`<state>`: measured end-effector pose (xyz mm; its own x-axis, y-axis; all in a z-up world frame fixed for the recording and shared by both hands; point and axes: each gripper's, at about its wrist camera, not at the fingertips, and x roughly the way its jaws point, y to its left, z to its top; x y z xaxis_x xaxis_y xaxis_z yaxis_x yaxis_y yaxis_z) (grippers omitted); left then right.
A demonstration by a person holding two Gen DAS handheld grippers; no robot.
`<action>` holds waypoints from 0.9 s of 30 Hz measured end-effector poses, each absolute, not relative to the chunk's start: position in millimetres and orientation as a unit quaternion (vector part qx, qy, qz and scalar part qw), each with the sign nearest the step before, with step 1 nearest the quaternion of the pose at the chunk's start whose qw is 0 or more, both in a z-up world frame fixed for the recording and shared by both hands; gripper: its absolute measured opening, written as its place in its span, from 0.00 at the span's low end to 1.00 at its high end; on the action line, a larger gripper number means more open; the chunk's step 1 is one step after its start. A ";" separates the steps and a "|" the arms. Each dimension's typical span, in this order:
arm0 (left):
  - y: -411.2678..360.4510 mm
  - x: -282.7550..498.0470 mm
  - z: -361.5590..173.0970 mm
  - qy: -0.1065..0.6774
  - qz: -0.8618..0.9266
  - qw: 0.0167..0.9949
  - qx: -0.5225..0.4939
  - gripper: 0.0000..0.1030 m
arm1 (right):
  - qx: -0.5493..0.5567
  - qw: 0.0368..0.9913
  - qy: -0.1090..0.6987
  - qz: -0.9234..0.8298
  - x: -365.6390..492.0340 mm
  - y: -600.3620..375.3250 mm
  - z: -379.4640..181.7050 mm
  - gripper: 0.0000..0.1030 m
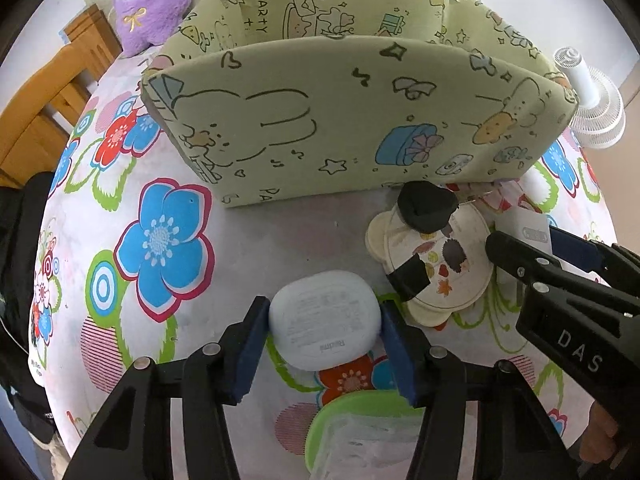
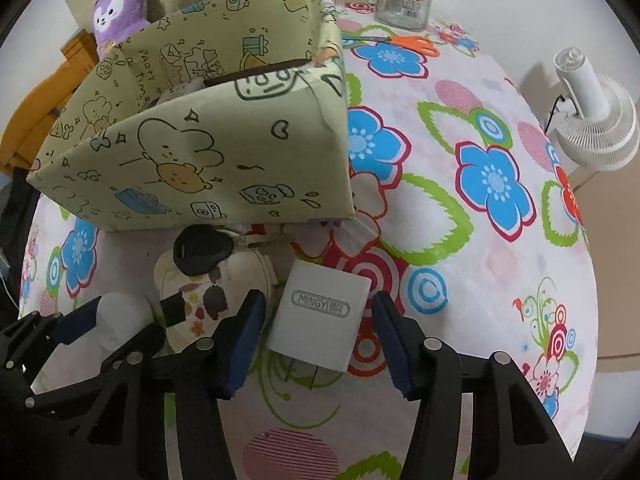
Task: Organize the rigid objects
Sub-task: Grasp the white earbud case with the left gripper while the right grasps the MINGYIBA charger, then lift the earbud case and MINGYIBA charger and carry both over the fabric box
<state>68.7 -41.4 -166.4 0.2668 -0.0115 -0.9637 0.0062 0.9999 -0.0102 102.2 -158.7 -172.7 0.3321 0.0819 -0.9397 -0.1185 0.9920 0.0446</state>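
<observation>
Floral tablecloth (image 2: pixel 460 184), left gripper (image 1: pixel 324 320) clamping earbud case (image 1: pixel 324 320), right gripper (image 2: pixel 320 320) loose around half-hidden charger (image 2: pixel 318 316).

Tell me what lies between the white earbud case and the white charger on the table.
Between the earbud case and the charger lies a round cream coaster with a black car key on it, clearest in the left wrist view.

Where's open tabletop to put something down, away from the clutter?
Free: cloth right of the box, between the charger and white fan; also left of the earbud case. Crowded: in front of the box, around the key, coaster and both grippers.
</observation>
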 end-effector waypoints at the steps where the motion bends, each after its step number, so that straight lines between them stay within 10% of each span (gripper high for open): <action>1: -40.1 69.5 -166.5 0.606 -0.005 0.795 -0.004 0.56 | -0.013 0.815 0.576 0.060 102.5 -158.9 -172.7 0.57; 27: -32.0 91.9 -154.1 0.602 0.005 0.799 -0.011 0.55 | 0.001 0.810 0.583 0.066 96.1 -165.4 -163.7 0.43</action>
<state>91.9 -32.0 -154.1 0.2756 -0.0058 -0.9613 -0.0208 0.9997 -0.0120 96.1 -165.4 -163.7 0.3113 0.1080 -0.9442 -0.1061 0.9913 0.0784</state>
